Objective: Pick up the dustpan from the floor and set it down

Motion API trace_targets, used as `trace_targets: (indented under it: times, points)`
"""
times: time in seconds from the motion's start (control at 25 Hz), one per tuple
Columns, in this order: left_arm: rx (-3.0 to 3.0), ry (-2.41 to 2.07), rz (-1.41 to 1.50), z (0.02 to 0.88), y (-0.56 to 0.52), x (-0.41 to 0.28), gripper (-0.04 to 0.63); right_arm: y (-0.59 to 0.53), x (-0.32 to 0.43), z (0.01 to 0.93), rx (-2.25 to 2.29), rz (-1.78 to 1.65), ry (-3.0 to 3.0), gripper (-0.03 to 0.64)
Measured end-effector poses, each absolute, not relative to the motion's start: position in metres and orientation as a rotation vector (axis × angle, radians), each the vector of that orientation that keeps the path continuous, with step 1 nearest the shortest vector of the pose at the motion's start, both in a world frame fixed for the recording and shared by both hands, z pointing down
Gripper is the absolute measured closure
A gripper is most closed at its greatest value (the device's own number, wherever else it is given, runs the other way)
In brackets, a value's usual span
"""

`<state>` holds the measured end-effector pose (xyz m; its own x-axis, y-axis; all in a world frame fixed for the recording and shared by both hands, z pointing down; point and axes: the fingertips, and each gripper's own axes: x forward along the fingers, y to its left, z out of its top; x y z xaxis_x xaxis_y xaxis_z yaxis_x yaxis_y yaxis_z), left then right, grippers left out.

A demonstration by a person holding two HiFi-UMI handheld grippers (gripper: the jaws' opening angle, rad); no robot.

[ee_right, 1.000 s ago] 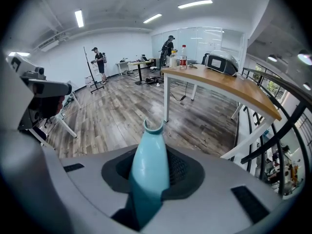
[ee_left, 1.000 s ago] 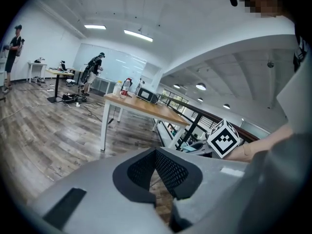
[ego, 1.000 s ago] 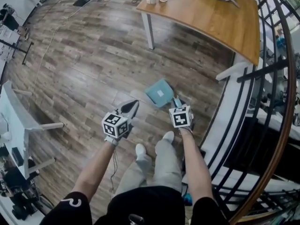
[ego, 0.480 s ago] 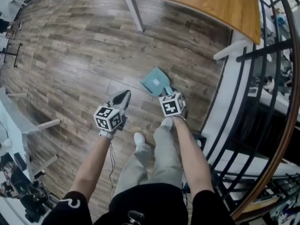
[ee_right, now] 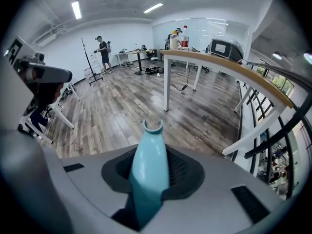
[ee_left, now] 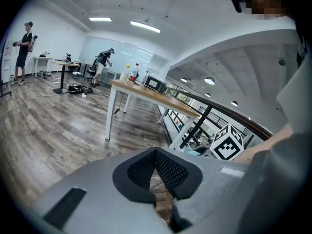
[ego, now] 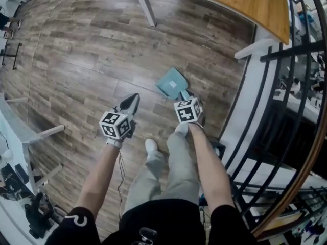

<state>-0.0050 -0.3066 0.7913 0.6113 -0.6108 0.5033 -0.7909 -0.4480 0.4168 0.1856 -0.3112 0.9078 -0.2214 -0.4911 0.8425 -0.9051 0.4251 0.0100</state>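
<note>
- Right gripper: jaws narrow, clamped on the teal handle of the dustpan.
- Pan of the dustpan: just ahead of that gripper, low at the wood floor; contact with the floor not discernible.
- Left gripper: jaws together, nothing between them; beside the right gripper, apart from the dustpan.
- Table: beyond the dustpan.
- Black railing: along the right side.
- White shoe: just behind the grippers.
</note>
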Motion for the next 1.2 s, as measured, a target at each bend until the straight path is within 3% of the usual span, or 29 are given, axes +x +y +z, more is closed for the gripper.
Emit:
trace_targets:
  times: [0.52,0.72,1.2]
  points:
    - [2.171,-1.109,0.361,0.802,-0.304,-0.012,0.597,-0.291,0.183,0.928,1.147,0.598,-1.824,0.525]
    - [2.175,-1.103,0.360,0.800,-0.300,-0.015,0.597,-0.287,0.182,0.928,1.136,0.637,-1.816,0.474]
    - [2.182,-1.112,0.345,0.789,-0.290,-0.029,0.597,-0.292,0.187,0.913,1.215,0.668,-1.817,0.468]
